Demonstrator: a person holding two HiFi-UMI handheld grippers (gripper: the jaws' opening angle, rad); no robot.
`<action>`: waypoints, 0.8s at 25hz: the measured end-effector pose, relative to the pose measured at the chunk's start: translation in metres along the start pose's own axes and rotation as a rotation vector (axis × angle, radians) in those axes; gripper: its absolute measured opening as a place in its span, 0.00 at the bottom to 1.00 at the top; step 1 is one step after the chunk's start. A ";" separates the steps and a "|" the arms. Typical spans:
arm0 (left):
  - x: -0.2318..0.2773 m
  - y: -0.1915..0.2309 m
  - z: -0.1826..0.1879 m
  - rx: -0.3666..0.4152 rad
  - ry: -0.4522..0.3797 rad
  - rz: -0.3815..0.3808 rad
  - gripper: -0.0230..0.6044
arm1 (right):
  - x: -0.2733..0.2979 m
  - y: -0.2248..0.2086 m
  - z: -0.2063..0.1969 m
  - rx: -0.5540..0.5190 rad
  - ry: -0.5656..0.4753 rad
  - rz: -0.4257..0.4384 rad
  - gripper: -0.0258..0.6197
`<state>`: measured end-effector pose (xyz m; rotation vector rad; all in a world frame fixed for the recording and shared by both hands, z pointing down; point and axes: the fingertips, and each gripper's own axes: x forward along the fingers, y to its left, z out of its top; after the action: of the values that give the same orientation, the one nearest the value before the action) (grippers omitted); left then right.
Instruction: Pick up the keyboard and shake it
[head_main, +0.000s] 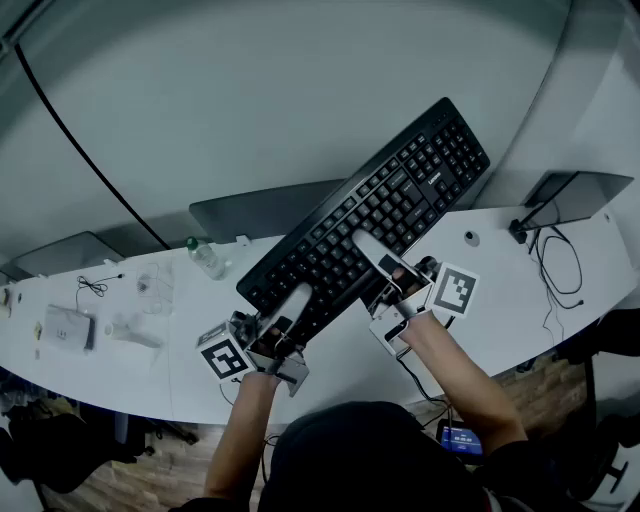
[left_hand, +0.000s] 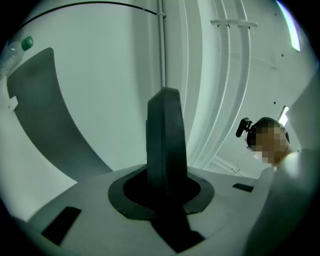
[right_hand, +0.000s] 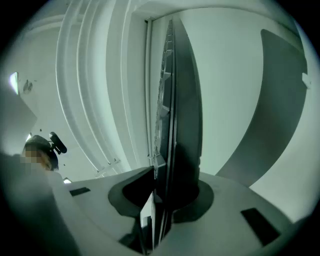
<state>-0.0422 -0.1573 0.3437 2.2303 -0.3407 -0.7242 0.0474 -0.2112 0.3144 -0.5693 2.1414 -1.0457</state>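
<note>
Left gripper (head_main: 297, 298), right gripper (head_main: 368, 248), both clamped on raised keyboard (head_main: 400, 190), lower jaws hidden beneath it

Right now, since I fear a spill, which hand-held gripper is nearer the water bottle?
Left. The left hand-held gripper clamps the raised keyboard just right of the water bottle; the right hand-held gripper clamps it farther right.

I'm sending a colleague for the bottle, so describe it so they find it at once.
Look along the curved white desk to the black keyboard held up over it. Just left of its lower end, by the desk's back edge, is the clear bottle, the only thing with a green cap.
</note>
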 end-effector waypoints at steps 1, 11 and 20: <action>0.001 -0.003 0.002 0.004 -0.006 -0.005 0.19 | 0.000 0.001 0.000 0.000 -0.001 0.001 0.20; 0.002 -0.007 0.003 0.002 -0.016 -0.012 0.19 | 0.000 0.002 -0.001 0.003 -0.002 -0.003 0.20; 0.001 -0.005 0.003 -0.003 -0.010 -0.010 0.19 | -0.001 0.001 0.000 0.015 -0.012 -0.003 0.20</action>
<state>-0.0428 -0.1556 0.3379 2.2283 -0.3331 -0.7406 0.0474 -0.2098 0.3136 -0.5696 2.1215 -1.0567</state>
